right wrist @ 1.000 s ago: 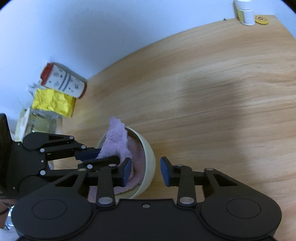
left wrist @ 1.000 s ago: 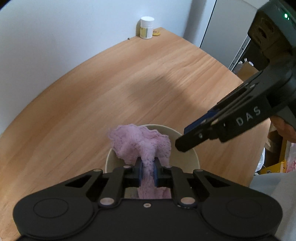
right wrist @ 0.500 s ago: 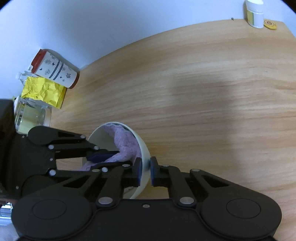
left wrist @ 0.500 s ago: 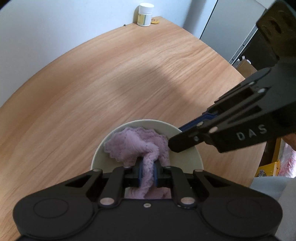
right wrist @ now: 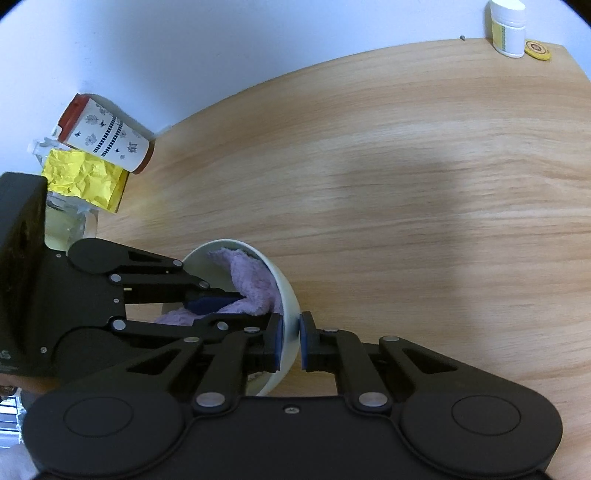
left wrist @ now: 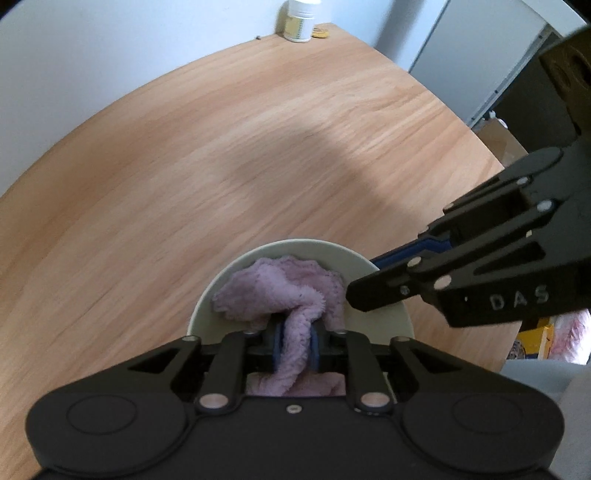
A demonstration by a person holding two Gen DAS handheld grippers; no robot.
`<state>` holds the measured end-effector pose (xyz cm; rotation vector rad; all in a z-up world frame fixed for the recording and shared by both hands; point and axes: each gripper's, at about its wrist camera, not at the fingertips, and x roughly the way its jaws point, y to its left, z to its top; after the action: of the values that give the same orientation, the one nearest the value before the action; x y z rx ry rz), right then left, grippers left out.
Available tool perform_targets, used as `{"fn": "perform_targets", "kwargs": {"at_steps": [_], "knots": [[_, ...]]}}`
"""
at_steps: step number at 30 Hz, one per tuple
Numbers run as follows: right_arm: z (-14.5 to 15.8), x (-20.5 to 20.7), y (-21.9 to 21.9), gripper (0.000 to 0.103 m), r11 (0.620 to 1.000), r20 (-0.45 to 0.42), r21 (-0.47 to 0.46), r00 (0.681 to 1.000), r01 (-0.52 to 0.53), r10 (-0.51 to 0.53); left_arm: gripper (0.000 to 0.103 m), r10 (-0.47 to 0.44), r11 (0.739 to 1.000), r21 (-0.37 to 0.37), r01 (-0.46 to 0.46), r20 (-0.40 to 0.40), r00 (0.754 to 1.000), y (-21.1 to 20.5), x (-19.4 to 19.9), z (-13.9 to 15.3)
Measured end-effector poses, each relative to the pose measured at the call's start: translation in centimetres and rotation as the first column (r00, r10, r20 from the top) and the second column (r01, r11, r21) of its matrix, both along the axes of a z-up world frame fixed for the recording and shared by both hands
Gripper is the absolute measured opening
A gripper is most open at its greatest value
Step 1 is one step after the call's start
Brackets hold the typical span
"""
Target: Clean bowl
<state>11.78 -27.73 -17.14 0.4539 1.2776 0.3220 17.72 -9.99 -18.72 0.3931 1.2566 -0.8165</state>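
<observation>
- Far left on the light wooden bench (right wrist: 406,166), a white patterned canister with a red lid (right wrist: 105,134) lay tilted against crumpled yellow paper (right wrist: 85,177).
- The left claw (left wrist: 295,339) reached into the pale cream ceramic bowl (left wrist: 295,247), its jaws opening with the fuzzy lilac cloth (left wrist: 280,288) between the pads.
- The right claw (right wrist: 290,341) pinched the bowl's right rim, one pad inside, one outside.
- A white-capped jar (right wrist: 508,27) stood at the far right corner.

Right tongs (right wrist: 291,341) now clamp bowl (right wrist: 286,295); left tongs (left wrist: 295,341) apparently opening.
</observation>
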Motion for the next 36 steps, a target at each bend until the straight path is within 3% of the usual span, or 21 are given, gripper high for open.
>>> {"fn": "perform_targets", "kwargs": {"at_steps": [3,7,11,16,18,24,26,27,28,36], "knots": [[0.0,0.0,0.2,0.01,1.0,0.002,-0.007,1.0,-0.004,0.004,0.046,-0.013,1.0,-0.004,0.013,0.038,0.999,0.4,-0.7,1.7],[-0.1,0.1,0.0,0.01,1.0,-0.007,0.005,1.0,0.001,-0.001,0.047,-0.03,0.999,-0.016,0.032,0.09,0.995,1.5,-1.7,4.8],[0.0,0.0,-0.1,0.011,1.0,-0.003,0.005,1.0,-0.011,0.011,0.047,-0.055,0.998,-0.02,0.057,0.089,0.995,2.3,-2.7,6.9],[0.0,0.0,-0.2,0.012,1.0,-0.003,0.008,1.0,-0.022,0.022,0.047,-0.097,0.994,0.057,0.091,0.114,0.989,2.9,-4.3,7.0],[0.0,0.0,-0.3,0.012,1.0,-0.005,0.01,1.0,-0.024,0.024,0.046,-0.088,0.993,0.088,0.078,0.118,0.989,3.1,-4.5,6.4],[-0.1,0.0,-0.4,0.014,0.999,-0.011,0.018,0.999,-0.03,0.03,0.041,-0.035,0.997,0.075,0.031,0.05,0.998,4.2,-4.5,5.0],[-0.1,0.0,-0.3,0.014,0.999,-0.015,0.018,0.999,-0.03,0.03,0.03,-0.029,0.997,0.07,0.027,0.037,0.999,4.4,-4.6,4.8],[-0.1,0.0,-0.3,0.014,0.999,-0.017,0.017,0.999,-0.03,0.03,0.017,-0.028,0.997,0.068,0.026,0.032,0.999,4.4,-4.6,4.6],[-0.1,0.0,-0.2,0.014,0.999,-0.017,0.015,0.999,-0.031,0.031,0.015,-0.026,0.998,0.066,0.024,0.026,0.999,4.5,-4.6,4.5],[0.0,0.2,0.1,0.014,1.0,-0.027,0.005,0.999,-0.03,0.03,0.009,0.015,1.0,0.02,-0.016,0.05,0.999,4.5,-3.8,5.1]]}}
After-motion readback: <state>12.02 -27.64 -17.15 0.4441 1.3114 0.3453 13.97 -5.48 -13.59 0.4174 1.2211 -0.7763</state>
